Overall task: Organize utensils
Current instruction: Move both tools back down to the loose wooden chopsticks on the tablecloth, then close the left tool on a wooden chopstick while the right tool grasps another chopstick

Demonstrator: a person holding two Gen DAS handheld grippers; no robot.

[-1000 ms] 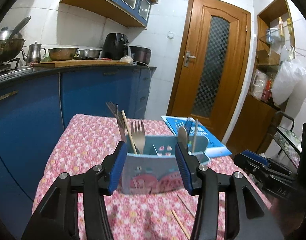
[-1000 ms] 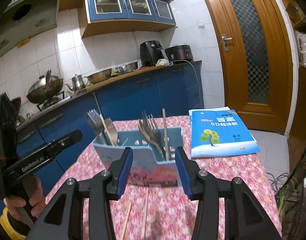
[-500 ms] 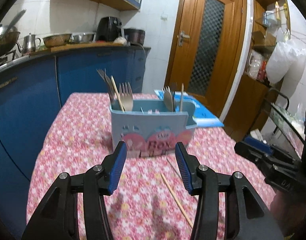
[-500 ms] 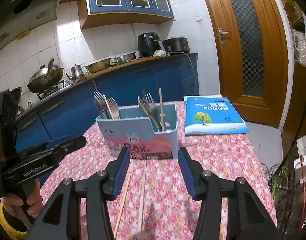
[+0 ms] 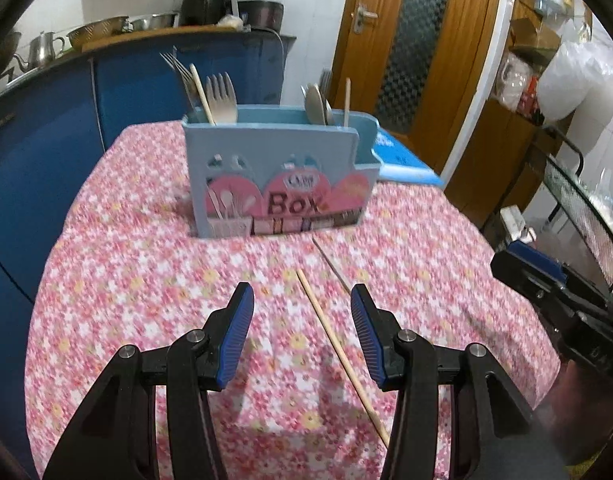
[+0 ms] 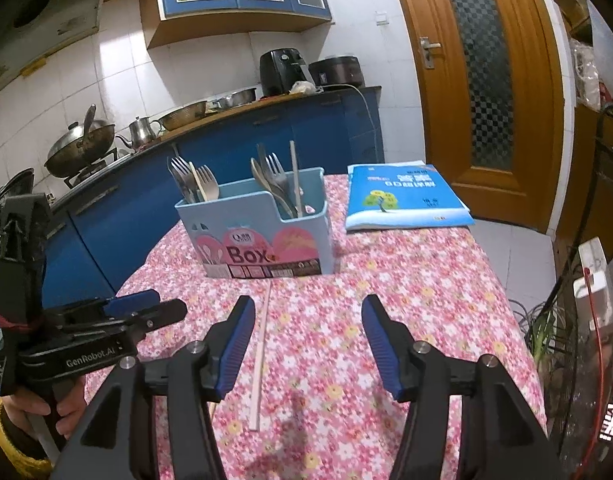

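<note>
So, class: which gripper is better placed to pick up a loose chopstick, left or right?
Probably left. A chopstick lies near centre between the open jaws of the left gripper. The right gripper, jaws opening, has one close beside a finger, off-centre.

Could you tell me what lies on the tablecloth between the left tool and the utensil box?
In the left wrist view, two chopsticks lie between the left tool and the box; otherwise the cloth is bare.

Matt blue plastic holder (image 5: pixel 282 168) holds shiny metal forks (image 5: pixel 222 96); wooden chopstick (image 5: pixel 338 344) at its 6 o'clock on floral cloth (image 5: pixel 146 280).
</note>
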